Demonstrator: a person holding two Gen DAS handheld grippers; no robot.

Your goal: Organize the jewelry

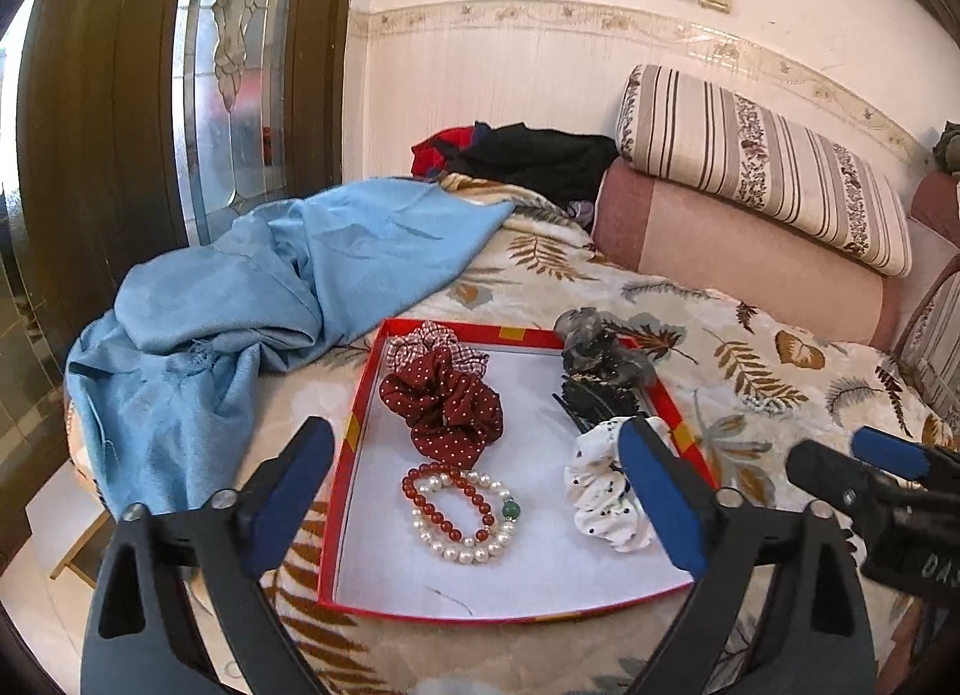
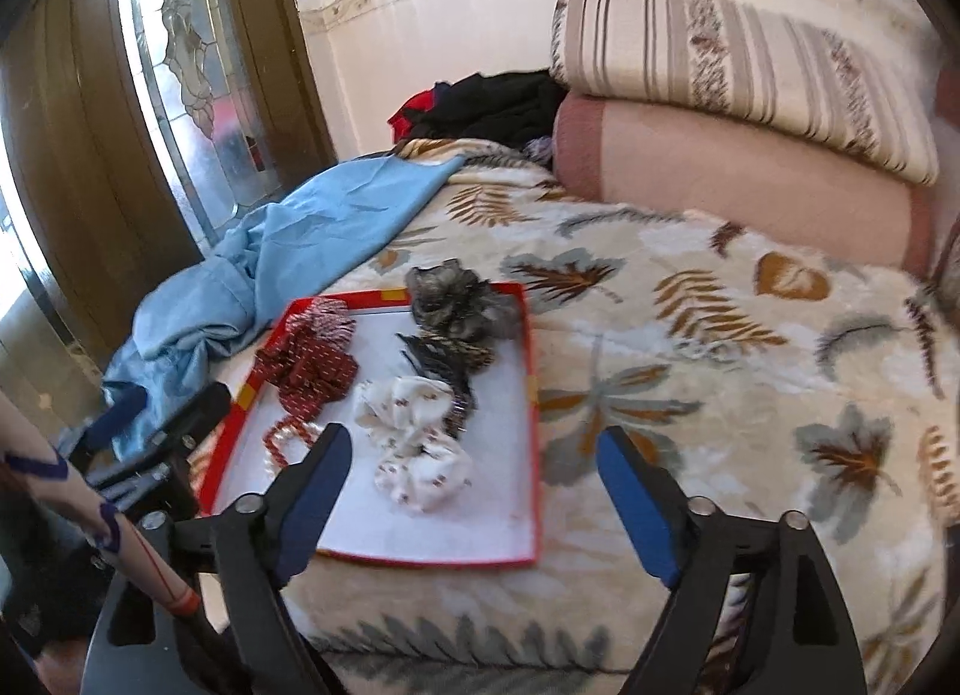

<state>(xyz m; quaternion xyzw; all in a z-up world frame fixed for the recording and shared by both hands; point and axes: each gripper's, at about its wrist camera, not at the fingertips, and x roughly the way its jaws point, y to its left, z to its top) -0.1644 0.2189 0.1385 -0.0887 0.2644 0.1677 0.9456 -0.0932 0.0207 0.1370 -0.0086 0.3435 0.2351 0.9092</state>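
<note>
A red-rimmed tray point(image 1: 351, 437) with a white floor lies on the bed. In it are a dark red dotted scrunchie point(image 1: 441, 401), a checked scrunchie point(image 1: 429, 338), a red bead bracelet point(image 1: 444, 506) over a pearl bracelet point(image 1: 474, 545), a white dotted scrunchie point(image 1: 600, 494), a black hair clip point(image 1: 594, 398) and a grey furry scrunchie point(image 1: 591, 344). A small pearl piece point(image 1: 763, 404) lies on the blanket right of the tray. My left gripper point(image 1: 480, 455) is open and empty above the tray. My right gripper point(image 2: 474, 458) is open and empty over the tray's point(image 2: 531, 371) right side.
A blue cloth point(image 1: 252, 305) lies left of the tray. A pink bolster point(image 1: 738, 251) and a striped pillow point(image 1: 768, 167) are at the back right, with dark clothes point(image 1: 528, 155) beside them. A glass door point(image 1: 234, 65) stands at the left. The right gripper's finger point(image 1: 888, 455) shows at the right.
</note>
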